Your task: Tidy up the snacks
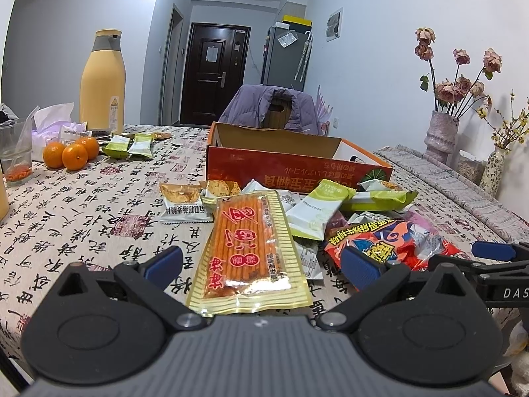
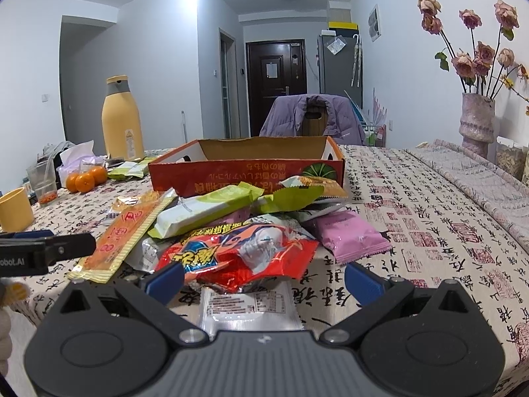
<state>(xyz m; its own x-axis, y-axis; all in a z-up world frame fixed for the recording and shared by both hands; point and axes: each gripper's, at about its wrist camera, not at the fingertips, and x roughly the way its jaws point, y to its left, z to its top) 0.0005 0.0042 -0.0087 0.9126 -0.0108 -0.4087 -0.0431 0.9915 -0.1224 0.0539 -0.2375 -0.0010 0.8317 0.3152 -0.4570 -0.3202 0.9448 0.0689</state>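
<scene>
A heap of snack packets lies on the tablecloth in front of an open orange cardboard box (image 1: 291,168) (image 2: 244,168). My left gripper (image 1: 261,264) is open, its blue pads either side of a long yellow-edged packet of orange sticks (image 1: 248,248) (image 2: 122,235). My right gripper (image 2: 264,279) is open too, straddling the near end of a crumpled red packet (image 2: 244,251) (image 1: 393,241). Green-and-white packets (image 2: 205,211) (image 1: 314,208) and a pink packet (image 2: 347,235) lie in the heap. A white packet (image 2: 251,307) sits under the red one.
Three oranges (image 1: 71,152), a tall yellow flask (image 1: 102,79), a plastic cup (image 1: 15,155) and more green packets (image 1: 132,145) are at the left. A yellow cup (image 2: 15,208) stands near the left edge. A vase of dried roses (image 2: 476,115) is on the right. A chair with a purple jacket (image 1: 267,106) stands behind the box.
</scene>
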